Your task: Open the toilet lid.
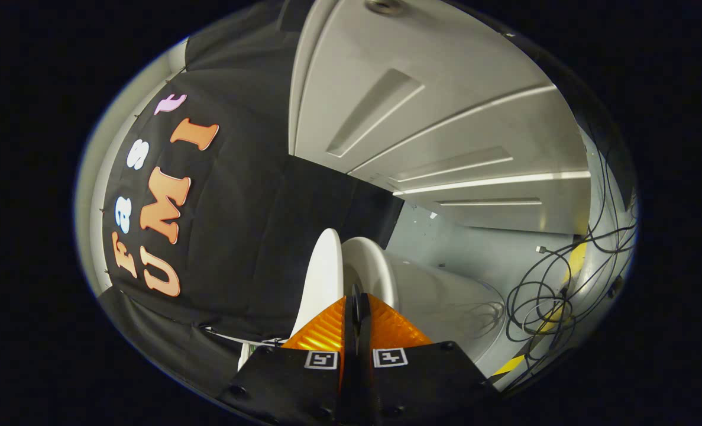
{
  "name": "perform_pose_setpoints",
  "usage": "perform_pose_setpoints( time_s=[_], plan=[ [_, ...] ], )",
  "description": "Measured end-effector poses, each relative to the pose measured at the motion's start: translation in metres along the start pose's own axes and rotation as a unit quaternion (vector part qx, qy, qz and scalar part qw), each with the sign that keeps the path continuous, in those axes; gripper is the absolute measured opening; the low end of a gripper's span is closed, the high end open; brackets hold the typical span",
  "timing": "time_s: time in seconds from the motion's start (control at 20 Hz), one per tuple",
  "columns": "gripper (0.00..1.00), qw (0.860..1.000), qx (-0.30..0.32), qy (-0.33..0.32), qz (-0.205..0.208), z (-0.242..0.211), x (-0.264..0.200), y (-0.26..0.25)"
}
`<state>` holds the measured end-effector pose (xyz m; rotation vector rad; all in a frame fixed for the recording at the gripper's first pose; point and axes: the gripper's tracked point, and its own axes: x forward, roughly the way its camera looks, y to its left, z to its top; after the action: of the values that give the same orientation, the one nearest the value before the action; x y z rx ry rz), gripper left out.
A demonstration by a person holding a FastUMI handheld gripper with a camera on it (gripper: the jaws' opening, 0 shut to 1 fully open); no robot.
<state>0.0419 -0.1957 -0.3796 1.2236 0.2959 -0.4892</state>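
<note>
We see the gripper (358, 307) with its two fingers drawn together, only a thin dark slit between them, and nothing pinched between the tips that we can make out. The view is rolled on its side, so the room appears tilted.

Just ahead of the fingertips stands the toilet (433, 296). Its lid (321, 278) is a thin white disc seen nearly edge-on, standing apart from the seat (369, 266), which sits against the bowl. The lid lies next to the left finger and the seat next to the right one; a narrow gap separates the two, and the fingertips line up with that gap. We cannot tell whether either finger touches the lid. The inside of the bowl is hidden from us, so we cannot say what is in it.

Beyond the toilet a black cloth wall (250, 225) hangs on the lid's side. A white panelled door (421, 118) runs behind the bowl, with a metal knob (384, 6) at its far end. On the grey floor (481, 254) beside the bowl lies a loose tangle of black cables (540, 307), crossing a strip of yellow-and-black tape (510, 364).
</note>
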Motion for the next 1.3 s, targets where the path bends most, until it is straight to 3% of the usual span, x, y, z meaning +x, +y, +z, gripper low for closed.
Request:
perform_pose_setpoints(
  time_s=[0.35, 0.7, 1.3],
  plan=[
    [0.08, 0.996, -0.092, -0.006, 0.005, 0.003, -0.025, 0.078],
    [0.08, 0.988, -0.150, -0.014, 0.042, -0.011, -0.049, 0.175],
    [0.08, 0.943, -0.327, -0.023, 0.056, -0.073, -0.086, 0.320]
  ],
)
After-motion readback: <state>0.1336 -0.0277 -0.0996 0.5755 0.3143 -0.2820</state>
